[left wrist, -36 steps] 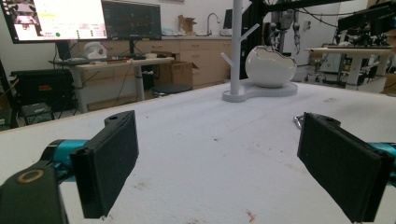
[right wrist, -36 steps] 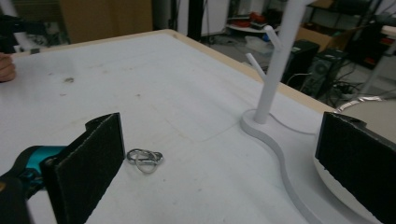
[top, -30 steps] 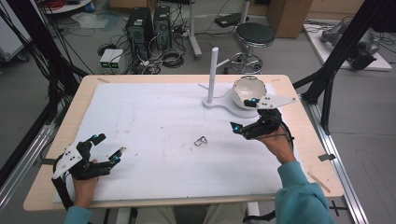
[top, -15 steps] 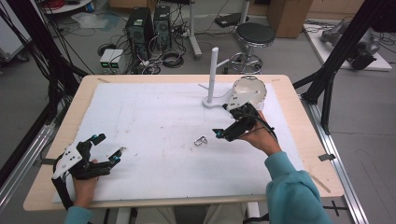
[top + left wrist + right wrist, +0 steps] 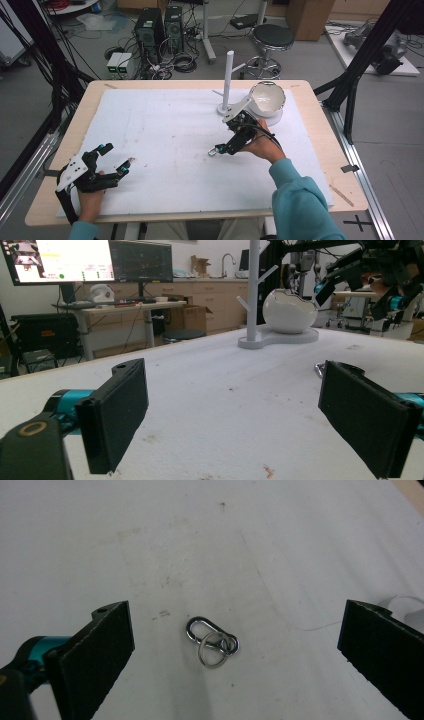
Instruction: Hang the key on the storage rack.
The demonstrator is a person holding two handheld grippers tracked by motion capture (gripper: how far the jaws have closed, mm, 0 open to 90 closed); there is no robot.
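Observation:
A small silver carabiner with a key ring (image 5: 212, 641) lies flat on the white mat (image 5: 165, 130). My right gripper (image 5: 239, 615) hangs just above it, open wide, with one jaw on each side of the clip and nothing touching it. In the high view the right gripper (image 5: 223, 148) points down-left at the carabiner (image 5: 214, 149) near the mat's middle right. My left gripper (image 5: 118, 155) rests open near the front left of the table, nothing between its jaws. In the left gripper view the left gripper (image 5: 235, 390) faces the carabiner (image 5: 317, 369), which peeks out beside its right jaw.
A white stand with an upright post (image 5: 228, 75) and short pegs stands at the back right of the mat. A white egg-shaped bowl (image 5: 267, 97) sits on its base. The wooden table edge (image 5: 320, 150) runs along the right. A stool and computers stand beyond.
My right gripper has swung from beside the white bowl leftward and forward, down over the carabiner. The left gripper has stayed put.

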